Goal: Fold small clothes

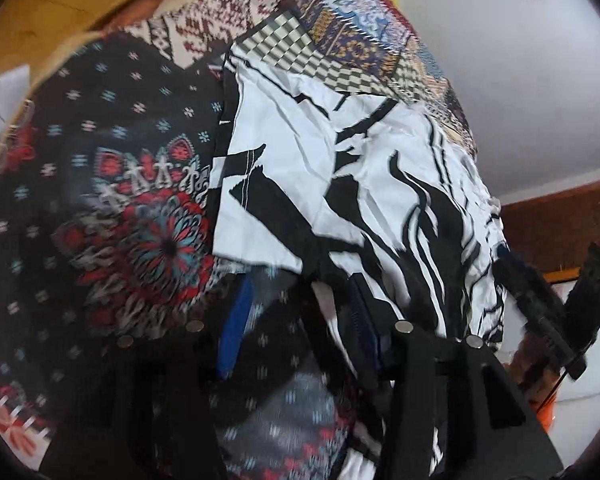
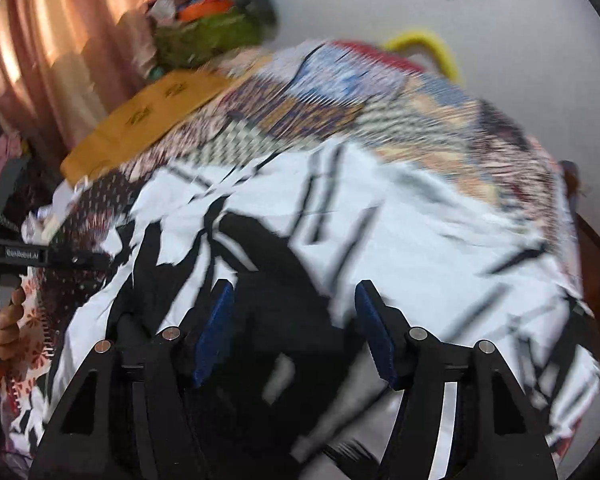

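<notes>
The white cotton garment with bold black streaks lay spread and creased over a patchwork-patterned cloth that covered the surface beneath; whether that surface was a bed or a desk could not be told. Touching its left edge in the left wrist view lay a black fabric piece printed with red and blue flower medallions, partly overlapped by the white garment's corner.

The left tongs stood spread over the seam where the two cloths met, the blue pads apart; black patterned fabric showed in the gap, but blur hid whether either pad touched it. The right tongs were spread wide above a black patch of the white garment, their ridged blue pads pressing on nothing.

In the right wrist view, heavily blurred, a person's hand gripped the other gripper's handle at the left edge. Farther off lay a flat brown cardboard sheet, a heap of mixed coloured clothes near a pinkish curtain, and a yellow curved loop against the pale wall.
</notes>
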`<move>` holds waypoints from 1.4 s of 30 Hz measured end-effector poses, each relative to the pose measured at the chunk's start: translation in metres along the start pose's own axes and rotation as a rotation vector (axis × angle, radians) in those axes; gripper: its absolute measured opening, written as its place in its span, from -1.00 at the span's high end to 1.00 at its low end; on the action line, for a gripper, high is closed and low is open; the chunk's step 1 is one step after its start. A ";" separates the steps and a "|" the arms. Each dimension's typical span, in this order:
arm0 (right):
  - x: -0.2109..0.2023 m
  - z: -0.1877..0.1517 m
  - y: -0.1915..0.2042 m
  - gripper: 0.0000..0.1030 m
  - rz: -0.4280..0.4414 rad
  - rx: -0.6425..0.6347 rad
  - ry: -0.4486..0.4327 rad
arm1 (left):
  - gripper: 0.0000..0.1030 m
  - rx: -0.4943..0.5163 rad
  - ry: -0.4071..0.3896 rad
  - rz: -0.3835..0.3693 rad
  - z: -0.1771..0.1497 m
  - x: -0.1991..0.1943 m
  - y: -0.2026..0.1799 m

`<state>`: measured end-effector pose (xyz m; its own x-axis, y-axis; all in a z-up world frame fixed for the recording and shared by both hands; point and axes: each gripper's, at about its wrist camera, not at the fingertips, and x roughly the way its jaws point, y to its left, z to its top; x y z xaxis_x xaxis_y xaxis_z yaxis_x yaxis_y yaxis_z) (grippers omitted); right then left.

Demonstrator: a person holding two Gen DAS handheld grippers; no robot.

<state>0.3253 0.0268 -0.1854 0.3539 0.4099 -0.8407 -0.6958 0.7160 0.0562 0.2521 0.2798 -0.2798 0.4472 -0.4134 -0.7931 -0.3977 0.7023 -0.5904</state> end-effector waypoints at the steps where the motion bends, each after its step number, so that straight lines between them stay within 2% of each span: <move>1: 0.014 0.001 0.007 -0.15 0.010 -0.013 0.033 | 0.06 -0.022 -0.010 -0.021 0.004 0.004 0.003; 5: 0.049 -0.008 0.024 -0.18 0.041 -0.044 0.135 | 0.06 -0.076 -0.078 -0.093 0.034 0.010 0.013; 8: 0.049 -0.015 0.032 -0.34 0.051 -0.081 0.126 | 0.07 -0.105 -0.099 -0.114 0.059 0.019 0.022; 9: 0.047 -0.017 0.033 -0.34 0.059 -0.087 0.128 | 0.17 -0.111 -0.096 -0.130 0.068 0.024 0.022; 10: 0.046 -0.019 0.034 -0.34 0.062 -0.089 0.125 | 0.43 -0.108 -0.096 -0.126 0.073 0.027 0.020; 11: 0.045 -0.020 0.033 -0.34 0.068 -0.088 0.124 | 0.62 -0.097 -0.096 -0.106 0.077 0.030 0.017; 12: 0.044 -0.022 0.032 -0.34 0.078 -0.084 0.122 | 0.91 -0.075 -0.099 -0.062 0.082 0.034 0.012; 13: 0.043 -0.023 0.031 -0.34 0.087 -0.077 0.119 | 0.96 -0.038 -0.114 0.005 0.084 0.035 0.003; 16: 0.041 -0.021 0.027 -0.34 0.106 -0.048 0.114 | 0.98 0.088 -0.193 0.161 0.082 0.025 -0.022; 19: 0.036 -0.020 0.023 -0.32 0.125 -0.014 0.103 | 0.98 0.229 -0.288 0.258 0.076 0.002 -0.059; 22: 0.029 -0.021 0.014 -0.31 0.137 0.028 0.080 | 0.98 0.376 -0.381 0.319 0.066 -0.023 -0.104; 25: 0.018 -0.023 0.007 -0.31 0.141 0.050 0.056 | 0.98 0.486 -0.416 0.324 0.053 -0.034 -0.145; 29: 0.000 -0.029 -0.003 -0.31 0.114 0.050 0.016 | 0.98 0.570 -0.377 0.313 0.038 -0.017 -0.183; 34: -0.023 -0.042 -0.021 -0.31 0.076 0.048 -0.018 | 0.98 0.584 -0.219 0.288 0.019 0.029 -0.196; 39: -0.040 -0.054 -0.041 -0.32 0.050 0.074 -0.039 | 0.97 0.525 -0.051 0.253 -0.005 0.075 -0.187; 42: -0.043 -0.058 -0.050 -0.32 0.050 0.100 -0.042 | 0.95 0.447 0.034 0.294 -0.014 0.095 -0.175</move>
<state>0.3090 -0.0592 -0.1833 0.3476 0.4679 -0.8126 -0.6483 0.7460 0.1522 0.3535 0.1095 -0.2538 0.3393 -0.1752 -0.9242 -0.1188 0.9667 -0.2269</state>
